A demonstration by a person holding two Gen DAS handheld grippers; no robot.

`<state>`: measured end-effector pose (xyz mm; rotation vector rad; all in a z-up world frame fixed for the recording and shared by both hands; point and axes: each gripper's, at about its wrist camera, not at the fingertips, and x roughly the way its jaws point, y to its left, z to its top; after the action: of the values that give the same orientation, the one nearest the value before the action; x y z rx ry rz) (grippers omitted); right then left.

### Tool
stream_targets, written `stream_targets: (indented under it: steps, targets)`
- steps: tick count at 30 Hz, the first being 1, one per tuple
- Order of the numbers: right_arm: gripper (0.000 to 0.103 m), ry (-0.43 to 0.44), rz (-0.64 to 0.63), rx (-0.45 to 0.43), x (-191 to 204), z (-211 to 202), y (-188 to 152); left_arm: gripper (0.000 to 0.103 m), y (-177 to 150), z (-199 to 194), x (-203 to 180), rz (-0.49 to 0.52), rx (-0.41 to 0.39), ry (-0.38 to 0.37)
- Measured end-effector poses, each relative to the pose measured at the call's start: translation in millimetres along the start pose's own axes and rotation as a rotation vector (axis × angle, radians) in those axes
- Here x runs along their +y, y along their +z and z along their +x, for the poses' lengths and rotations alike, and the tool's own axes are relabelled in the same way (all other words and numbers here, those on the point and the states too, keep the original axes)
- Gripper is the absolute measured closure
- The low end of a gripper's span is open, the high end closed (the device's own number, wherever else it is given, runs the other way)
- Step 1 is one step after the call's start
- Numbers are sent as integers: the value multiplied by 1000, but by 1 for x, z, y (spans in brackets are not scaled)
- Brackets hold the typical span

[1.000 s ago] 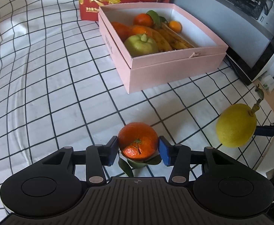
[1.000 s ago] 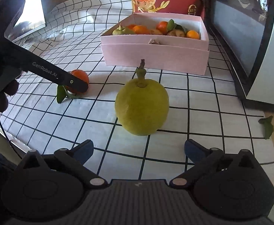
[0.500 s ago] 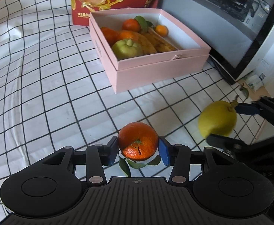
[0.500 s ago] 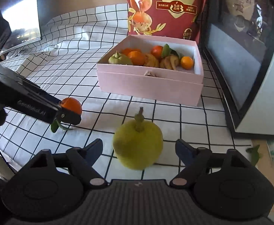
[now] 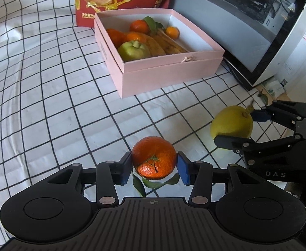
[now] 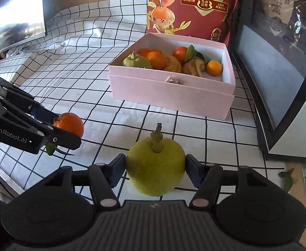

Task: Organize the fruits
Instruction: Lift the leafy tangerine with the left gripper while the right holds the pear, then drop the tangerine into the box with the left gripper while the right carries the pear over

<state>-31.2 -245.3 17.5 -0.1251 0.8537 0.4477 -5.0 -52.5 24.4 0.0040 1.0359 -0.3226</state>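
At lower centre, the left gripper (image 5: 154, 167) clamps a leafy mandarin (image 5: 154, 156); the right gripper (image 6: 155, 167) is closing, pads touching a yellow-green pear (image 6: 155, 167). Upper centre sits the pink fruit box (image 6: 169, 96).

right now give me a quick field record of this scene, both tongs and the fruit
left tongs: shut on the tangerine
right tongs: closing, pads at the sides of the yellow pear
pink box: open, on the checked cloth behind both fruits
box contents: green fruit, tangerines, bananas
behind box: red bag
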Motion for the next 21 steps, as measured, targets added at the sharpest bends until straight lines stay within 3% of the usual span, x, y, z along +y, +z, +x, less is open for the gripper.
stream_targets:
  steps: [6, 12, 14, 17, 21]
  targets:
    - [41, 12, 67, -77, -15, -34, 16, 52, 45, -24, 6, -7, -121, -48]
    - [41, -59, 52, -169, -22, -65, 26, 52, 139, -24, -18, 67, -239, -138]
    - [41, -75, 58, -173, -24, -69, 24, 52, 172, -6, -30, 73, -243, -162]
    - [41, -92, 94, -164, -27, -69, 17, 53, 205, 30, -34, 16, -180, -245]
    - [41, -105, 129, -144, -28, -68, 6, 53, 222, 53, -21, -85, -154, -294]
